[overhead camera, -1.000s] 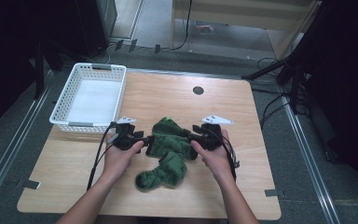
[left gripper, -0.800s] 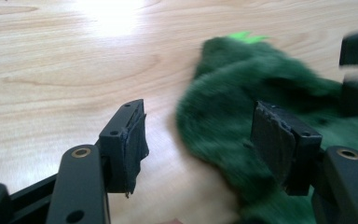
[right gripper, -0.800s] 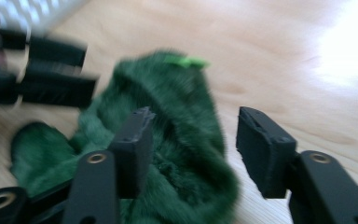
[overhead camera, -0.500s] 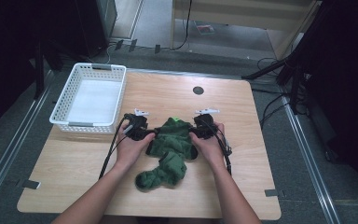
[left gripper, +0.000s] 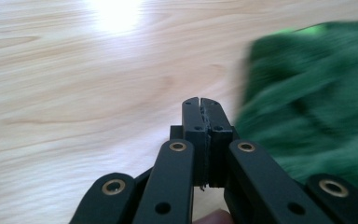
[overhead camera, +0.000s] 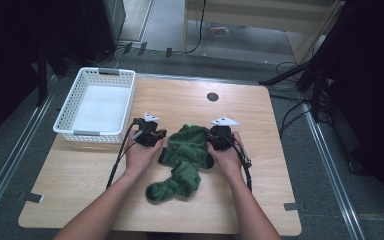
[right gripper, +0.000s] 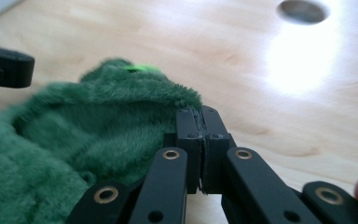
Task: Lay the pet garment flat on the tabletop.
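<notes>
A white plastic lattice basket [overhead camera: 96,106] is seen standing empty at the far left corner of the light wooden tabletop [overhead camera: 80,175]. A small round dark hole [overhead camera: 212,97] is set into the tabletop near its far edge. Black cables [overhead camera: 292,117] are strewn over the grey floor [overhead camera: 170,25] beyond.

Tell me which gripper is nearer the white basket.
Left. The left gripper sits just beside the white basket, at its near right corner; the right gripper is farther off, across the green cloth.

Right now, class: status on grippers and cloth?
Both jaws shut: left gripper empty beside green cloth, right gripper at its edge. Basket clear.
</notes>
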The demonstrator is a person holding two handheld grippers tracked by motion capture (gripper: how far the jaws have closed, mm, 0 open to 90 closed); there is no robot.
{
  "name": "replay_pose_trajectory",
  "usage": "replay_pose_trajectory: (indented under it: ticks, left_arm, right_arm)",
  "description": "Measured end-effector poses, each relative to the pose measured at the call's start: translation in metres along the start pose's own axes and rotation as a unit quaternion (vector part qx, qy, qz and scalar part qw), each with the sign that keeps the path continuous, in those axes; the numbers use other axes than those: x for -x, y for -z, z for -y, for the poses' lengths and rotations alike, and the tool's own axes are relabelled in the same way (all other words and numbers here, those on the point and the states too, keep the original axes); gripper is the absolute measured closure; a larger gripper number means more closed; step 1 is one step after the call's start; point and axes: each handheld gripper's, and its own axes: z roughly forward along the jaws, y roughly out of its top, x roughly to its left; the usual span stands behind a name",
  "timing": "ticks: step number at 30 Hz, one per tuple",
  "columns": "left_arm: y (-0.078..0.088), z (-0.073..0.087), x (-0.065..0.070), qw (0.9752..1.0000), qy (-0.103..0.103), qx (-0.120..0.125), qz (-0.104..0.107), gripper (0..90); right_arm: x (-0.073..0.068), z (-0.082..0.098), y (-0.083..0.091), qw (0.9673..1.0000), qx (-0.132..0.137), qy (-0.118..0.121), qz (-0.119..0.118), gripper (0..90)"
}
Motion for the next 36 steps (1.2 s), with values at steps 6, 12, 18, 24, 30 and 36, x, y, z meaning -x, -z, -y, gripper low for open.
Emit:
replay_pose_trajectory:
  ticks: [6, 12, 18, 24, 30, 36]
  left_arm:
    - [0.008, -0.001, -0.009, 0.9964, 0.037, 0.024, 0.072, 62.5]
    - [-0.005, -0.005, 0.02, 0.9967, -0.038, 0.006, 0.072, 42.4]
    - [-0.016, -0.006, 0.027, 0.9988, -0.038, -0.02, 0.024, 69.0]
    - [-0.013, -0.009, 0.009, 0.9992, -0.002, -0.02, 0.034, 70.9]
    - [-0.003, -0.011, -0.003, 0.9953, 0.035, 0.007, 0.091, 46.1]
    - [-0.009, -0.018, 0.001, 0.991, 0.092, 0.013, 0.096, 47.7]
  right_arm:
    - [0.008, 0.011, 0.003, 0.9978, -0.04, 0.015, -0.05, 58.6]
    - [0.02, 0.001, 0.017, 0.9953, 0.018, -0.04, -0.086, 58.4]
    - [0.01, 0.004, -0.006, 0.9951, -0.037, -0.044, -0.08, 77.3]
    - [0.009, 0.017, -0.008, 0.9943, -0.067, -0.023, -0.08, 80.7]
    - [0.026, 0.005, 0.009, 0.9939, -0.019, -0.076, -0.077, 70.2]
    - [0.022, -0.005, -0.005, 0.9909, -0.02, -0.106, -0.08, 67.4]
